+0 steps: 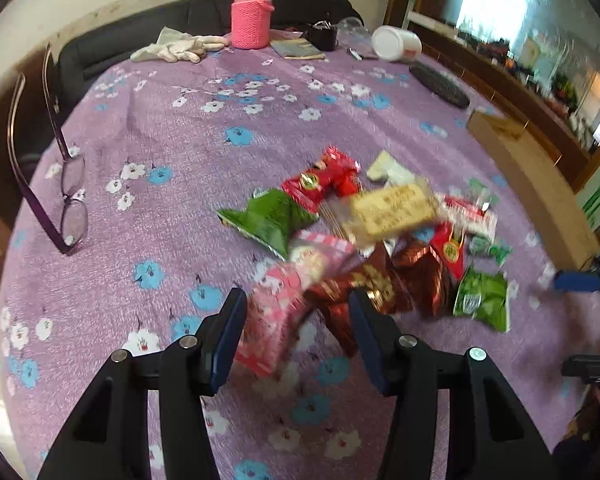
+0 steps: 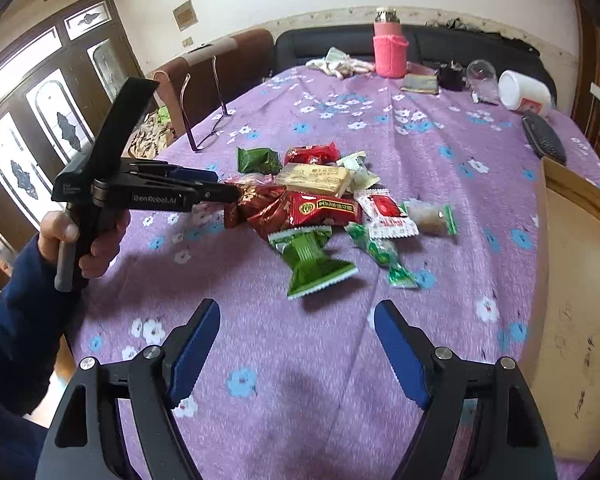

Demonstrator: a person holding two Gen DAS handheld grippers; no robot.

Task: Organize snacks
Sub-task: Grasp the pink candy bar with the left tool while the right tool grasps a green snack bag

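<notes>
Your left fingers (image 1: 298, 320) pinch a pink crinkly snack packet (image 1: 272, 320). Your right fingers (image 2: 296, 344) are apart, empty. The shiny snack pile (image 2: 324, 200) on the purple flowery counter (image 2: 460, 208) still needs sorting.

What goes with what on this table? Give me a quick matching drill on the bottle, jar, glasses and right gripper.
Things:
1. pink bottle
2. white jar
3. glasses
4. right gripper

States:
A. lying on its side
B. open, nothing between its fingers
C. standing upright
D. lenses down, arms sticking up

Pairs: 1-C, 2-A, 3-D, 4-B
</notes>
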